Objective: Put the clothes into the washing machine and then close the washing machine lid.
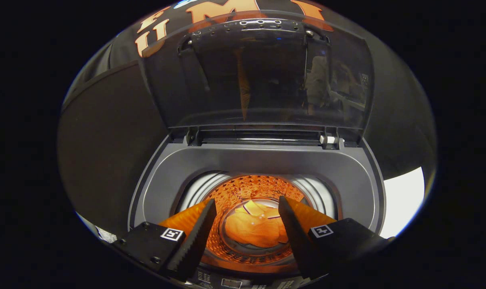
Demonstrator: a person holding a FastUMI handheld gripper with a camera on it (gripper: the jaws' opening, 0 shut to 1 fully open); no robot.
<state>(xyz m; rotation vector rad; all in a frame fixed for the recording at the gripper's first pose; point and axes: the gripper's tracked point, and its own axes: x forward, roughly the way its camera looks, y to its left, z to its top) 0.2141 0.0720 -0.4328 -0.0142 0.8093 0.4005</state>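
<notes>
Washer (259, 160) with its grey top deck sits just ahead of the claw (247, 218), its round drum (249, 188) opening straight upward toward the camera.

At about 9 o'clock from the drum there is dark booth wall (106, 152). The claw's left finger (196, 233) comes next, reaching forward over the near rim of the drum at roughly 7 o'clock of the opening.

Between the two fingers, down on the drum floor, lies the clothes (255, 226) item, an orange-lit crumpled heap. Its longer spread runs roughly from 8 o'clock to 2 o'clock, and a folded edge with a dark line shows at its far side near 12 o'clock. The heap rests near the drum's centre, well below the fingers and touching neither.

Beyond the drum, at 12 o'clock, the washing machine lid (263, 76) stands raised, a dark see-through panel hinged along the back of the deck and tilted a little forward at its top. The hinge line runs left to right, and a small white hinge piece (328, 139) sits at its right end.

The right finger (293, 228) reaches over the rim at about 5 o'clock. The claw is spread wide with nothing gripped, the gap showing the drum floor and the garment. At 3 o'clock past the deck a bright white patch of surface (403, 196) shows; what it is I cannot tell.
</notes>
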